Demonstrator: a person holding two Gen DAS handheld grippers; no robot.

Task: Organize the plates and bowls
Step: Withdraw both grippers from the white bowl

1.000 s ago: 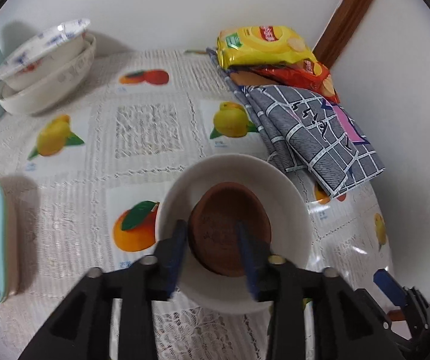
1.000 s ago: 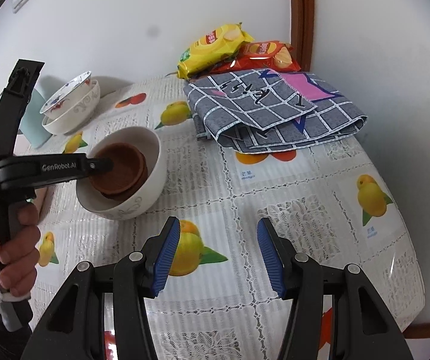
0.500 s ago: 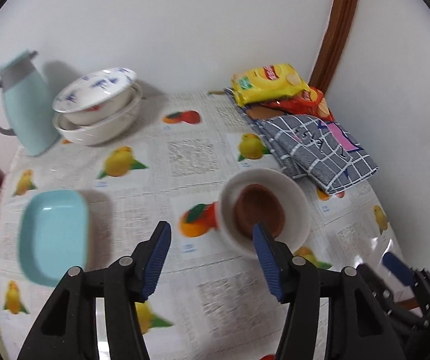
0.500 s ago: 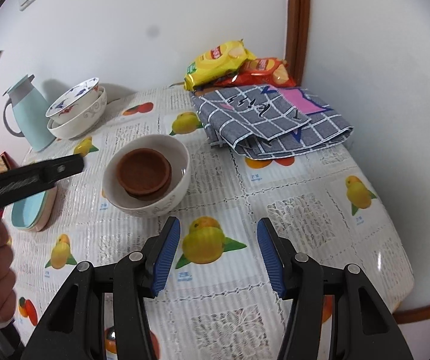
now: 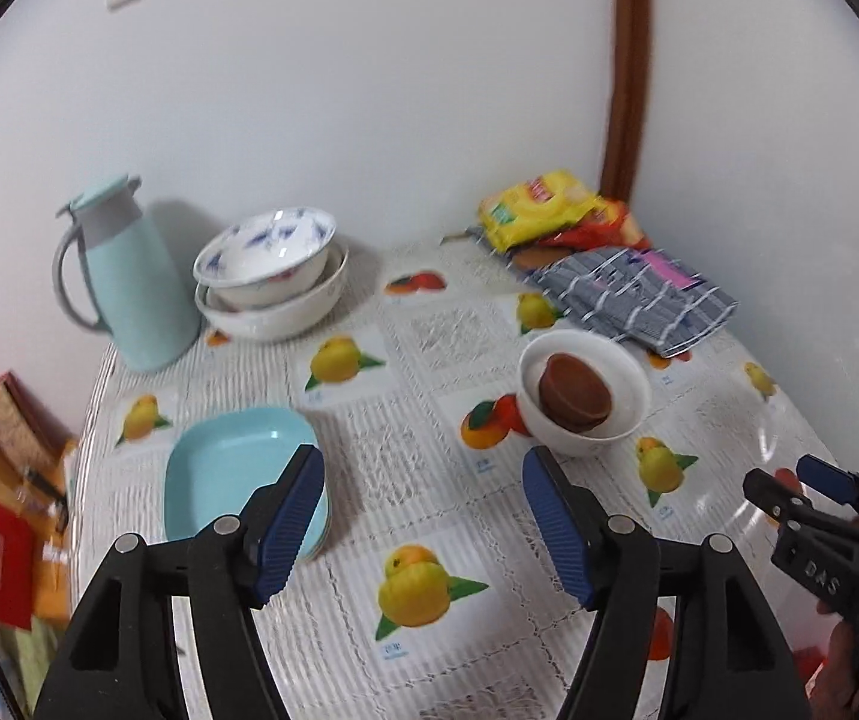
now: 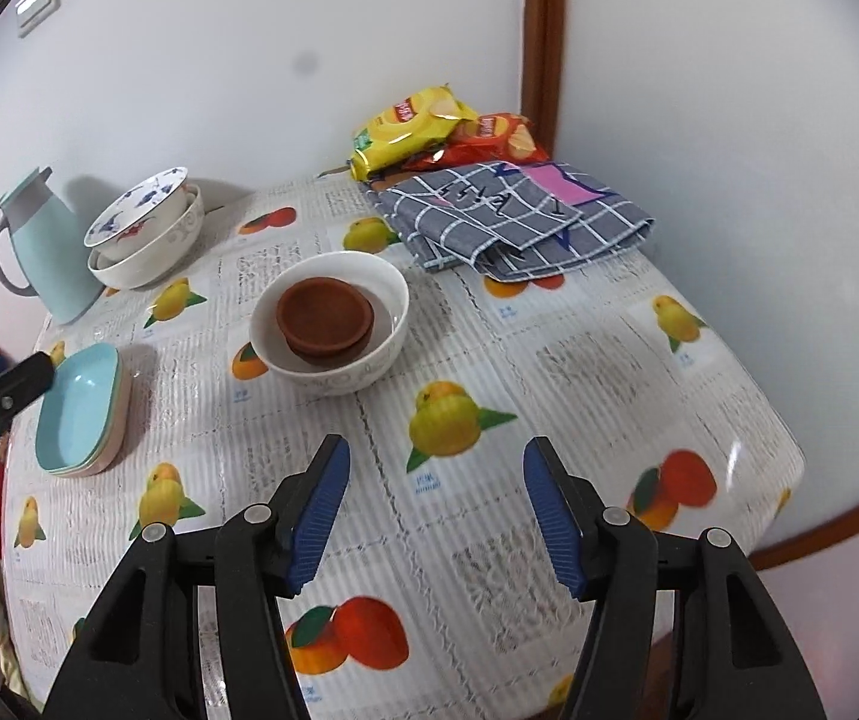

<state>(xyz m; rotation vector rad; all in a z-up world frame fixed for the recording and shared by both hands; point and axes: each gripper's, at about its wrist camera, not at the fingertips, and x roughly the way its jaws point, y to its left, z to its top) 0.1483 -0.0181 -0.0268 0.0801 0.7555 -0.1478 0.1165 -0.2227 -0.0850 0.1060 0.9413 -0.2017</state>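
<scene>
Bowl (image 6: 330, 324) free of both jaws

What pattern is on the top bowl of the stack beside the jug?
White with blue floral painting and a red mark, on the top bowl; clearest in the right wrist view.

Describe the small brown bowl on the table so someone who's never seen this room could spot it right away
Start at the table with the fruit-print cloth, pushed into a white corner. Near its middle, in front of the folded grey checked cloth, stands a white bowl by itself. The brown bowl sits nested inside it: small, round and clay-coloured, unlike the patterned white bowls stacked by the pale blue jug.
</scene>
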